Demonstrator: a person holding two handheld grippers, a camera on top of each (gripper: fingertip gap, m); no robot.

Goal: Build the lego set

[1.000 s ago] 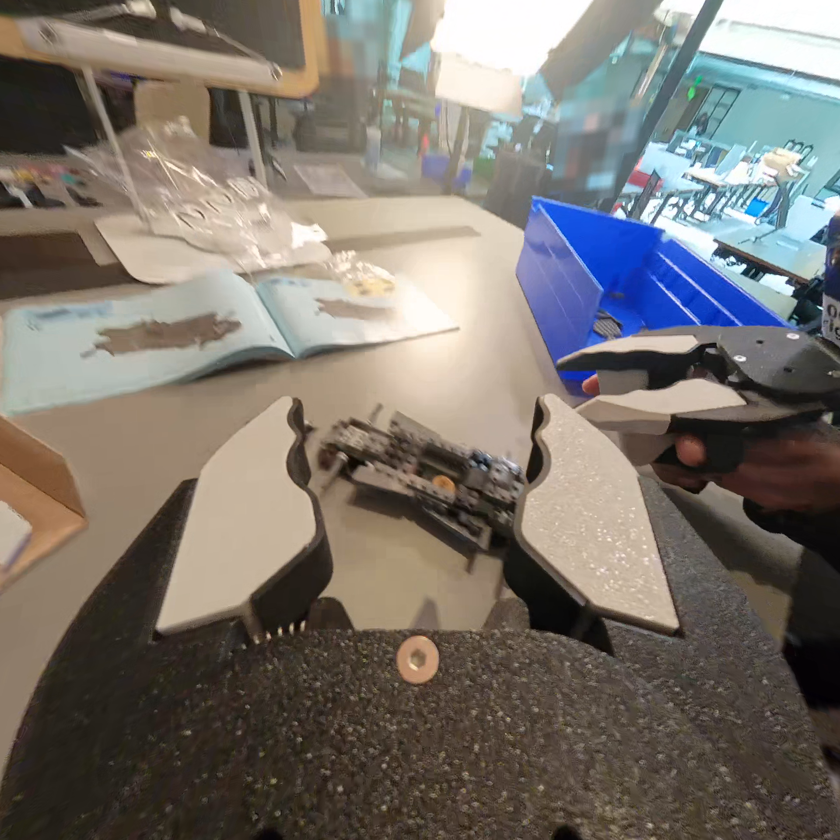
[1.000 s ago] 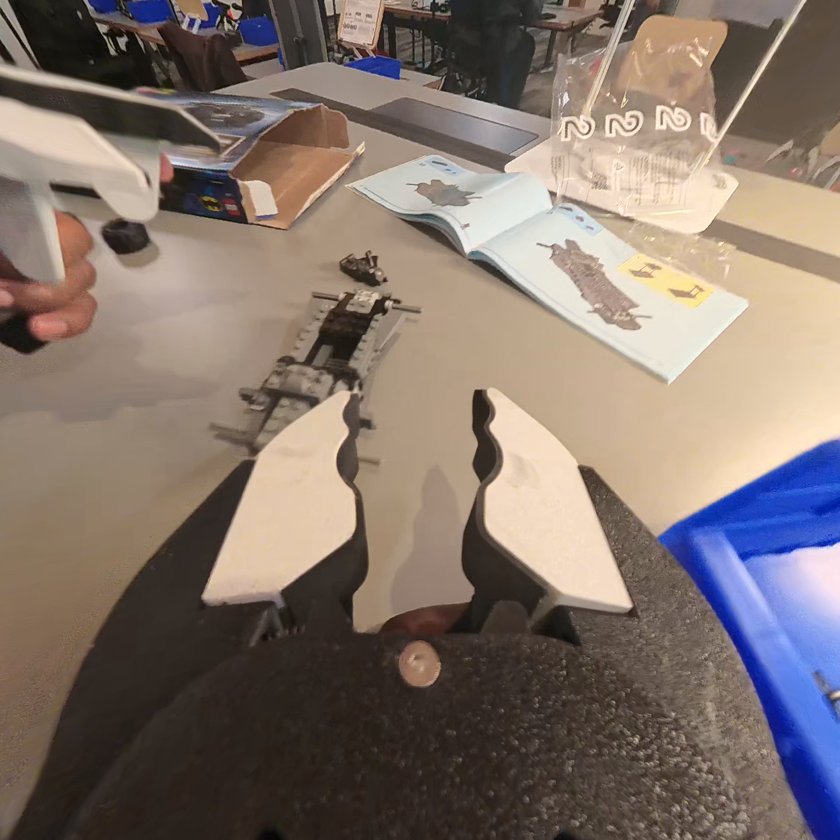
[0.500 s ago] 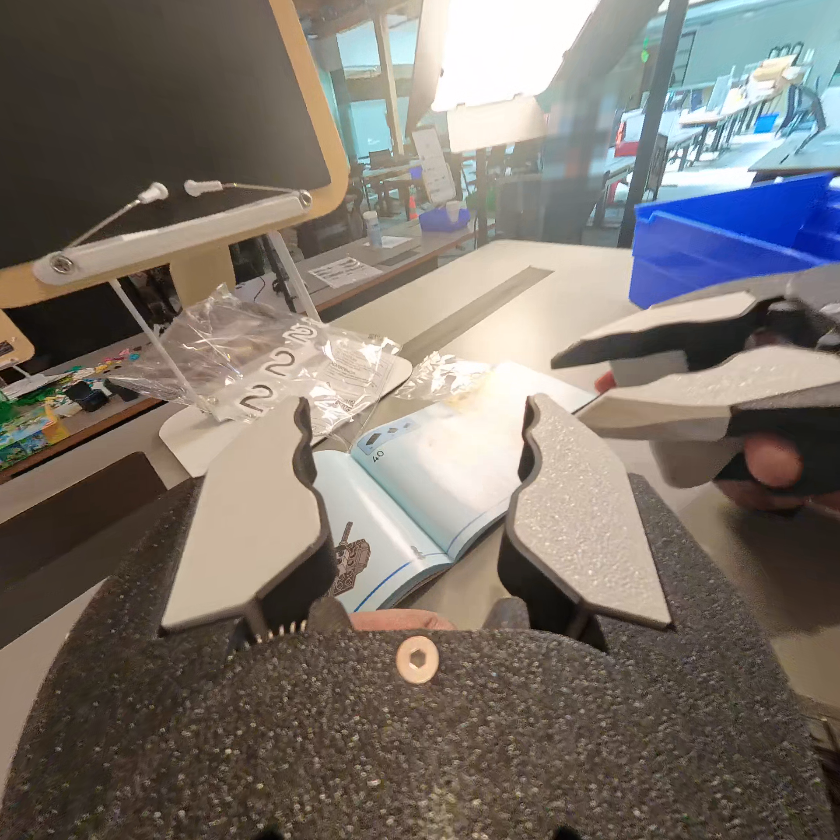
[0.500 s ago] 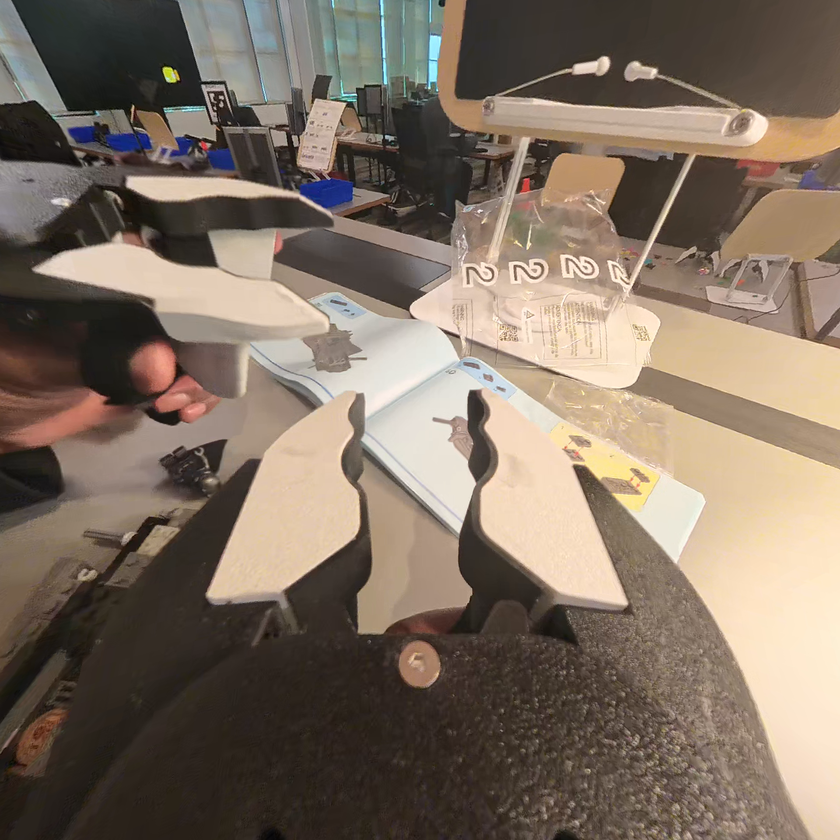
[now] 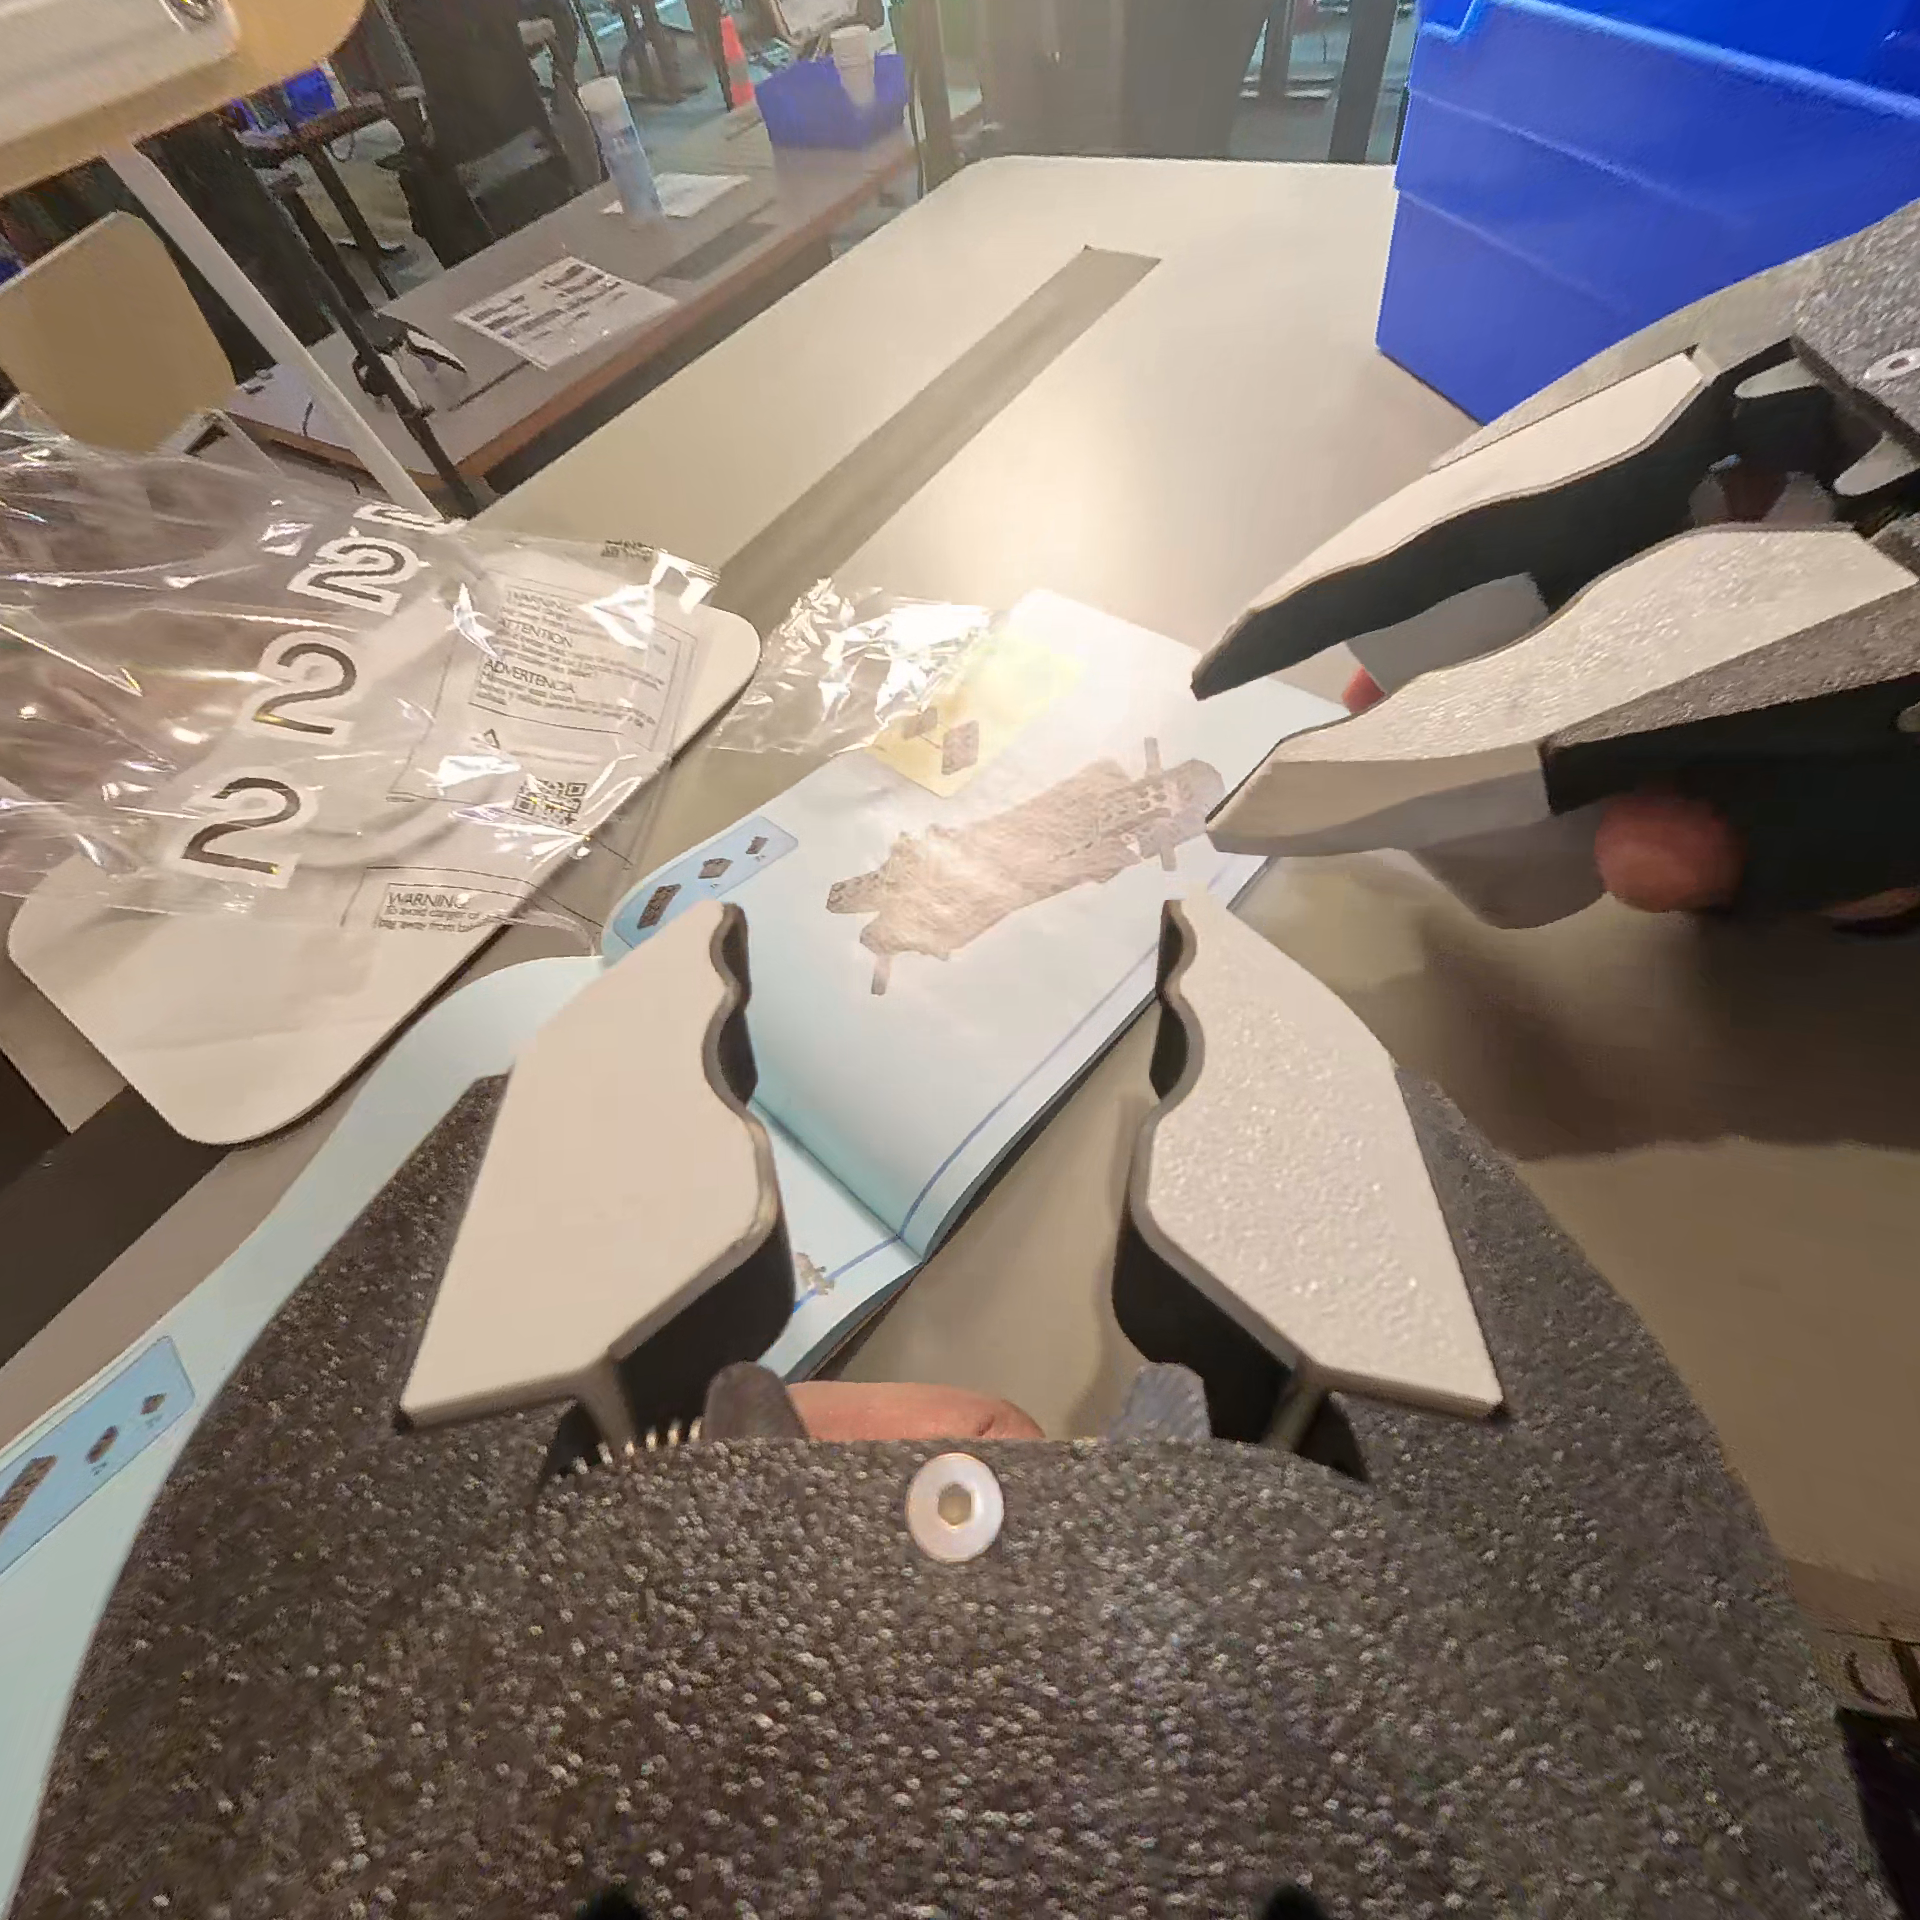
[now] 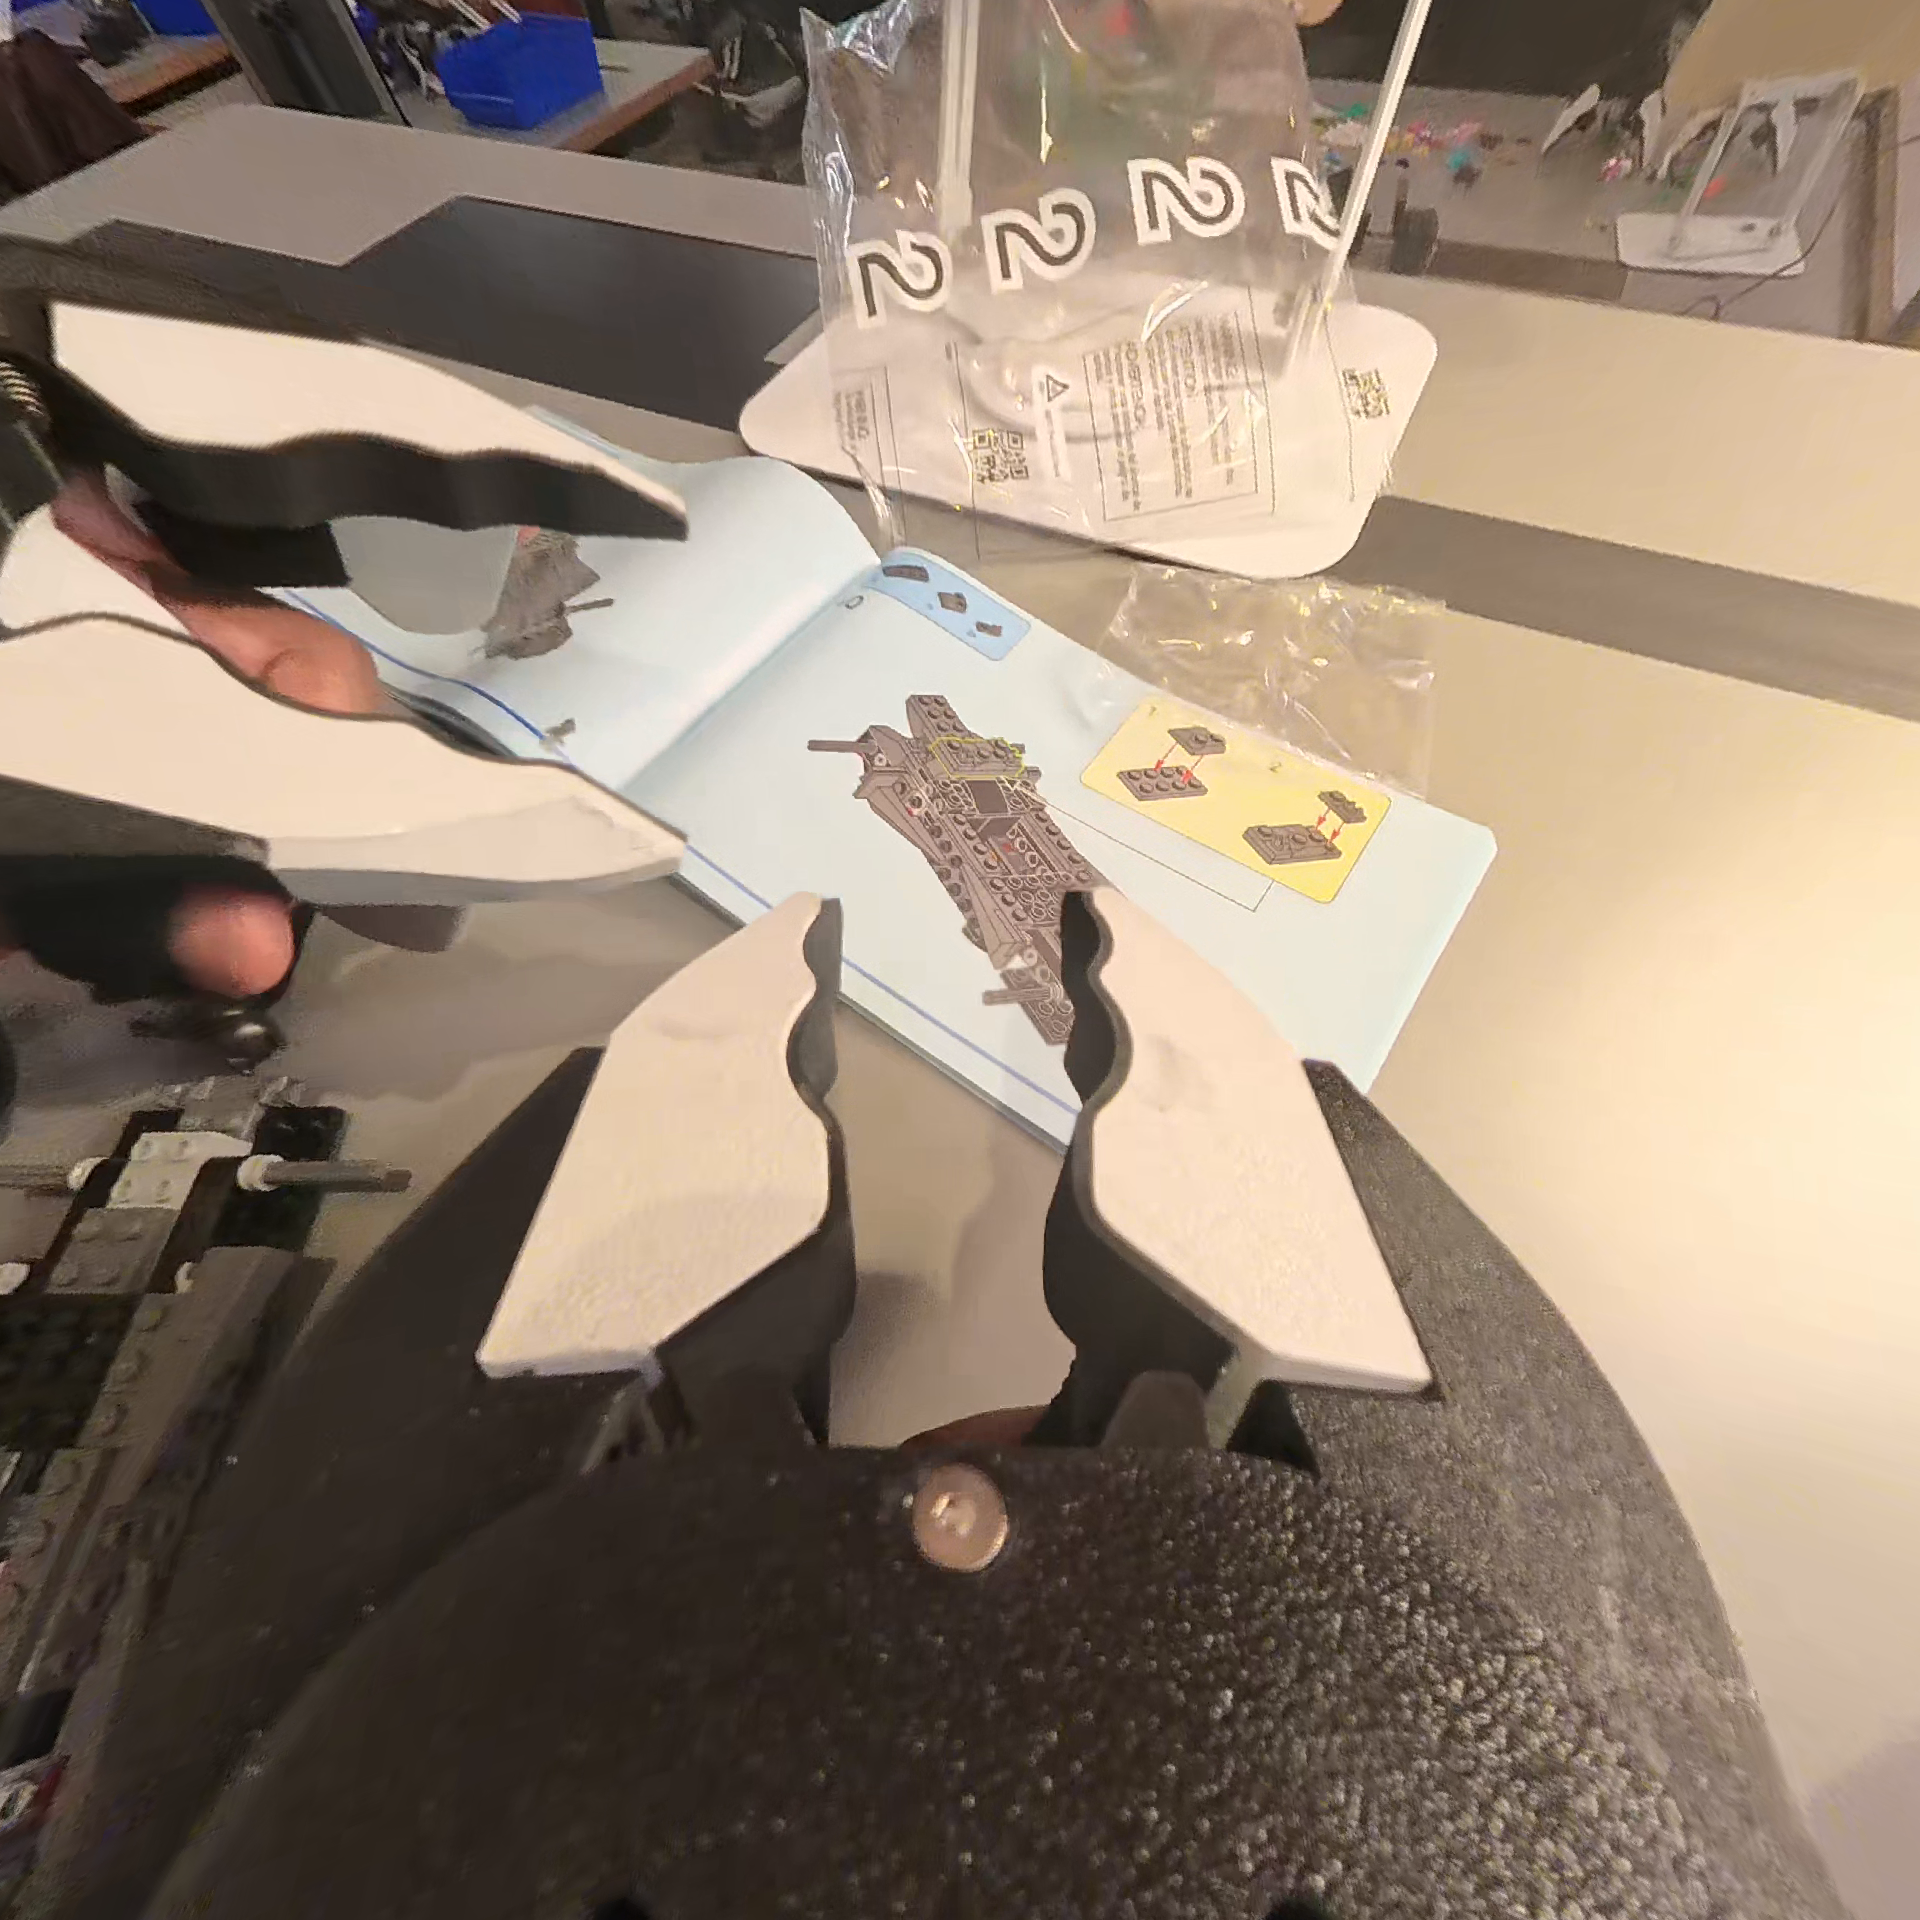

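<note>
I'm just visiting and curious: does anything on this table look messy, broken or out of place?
Nothing looks broken or spilled. Only loose packaging stands out: a crumpled clear wrapper lies over the open booklet's far corner, and a clear numbered bag sags against a white stand.

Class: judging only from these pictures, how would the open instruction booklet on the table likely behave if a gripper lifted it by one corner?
The instruction booklet looks thin and soft-covered, so it would probably droop. Its pages bow up at the fold, so they would likely flop or turn. Its glossy glare suggests smooth, perhaps slippery, paper.
</note>
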